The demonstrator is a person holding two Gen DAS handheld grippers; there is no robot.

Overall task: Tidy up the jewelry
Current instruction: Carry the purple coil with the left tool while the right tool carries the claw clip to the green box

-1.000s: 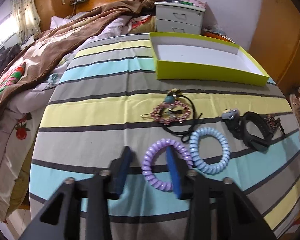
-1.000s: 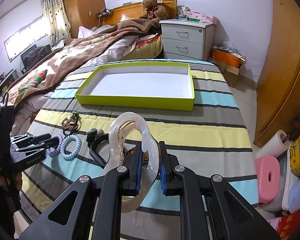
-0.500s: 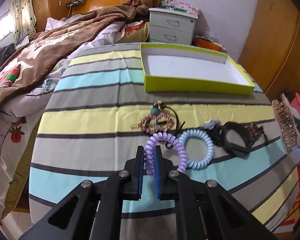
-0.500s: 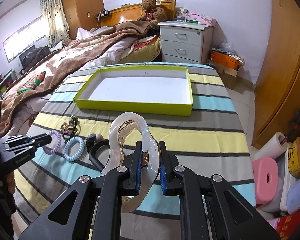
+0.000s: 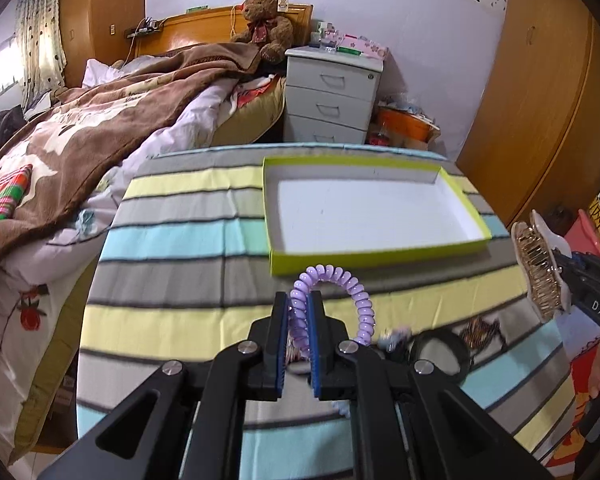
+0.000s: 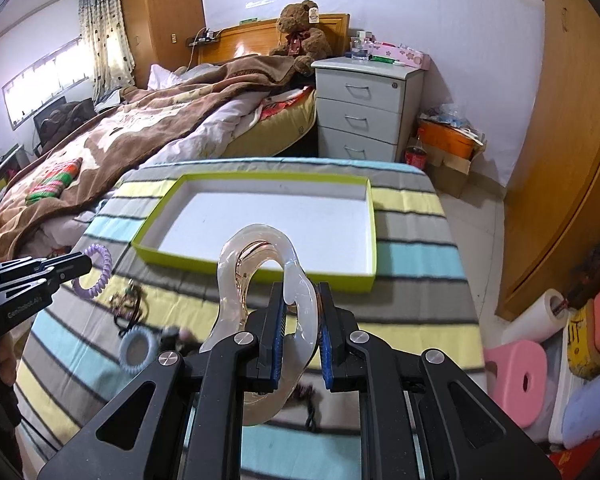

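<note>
Left gripper [image 5: 298, 330] pinching purple hair tie [image 5: 332, 304], lifting it toward green tray [image 5: 376, 256] (empty, likely destination); right gripper [image 6: 302, 336] clamping clear hair clip [image 6: 260, 280], hovering short of tray.

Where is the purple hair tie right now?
The purple hair tie is pinched in the left gripper, lifted above the striped cloth just short of the green tray.
</note>
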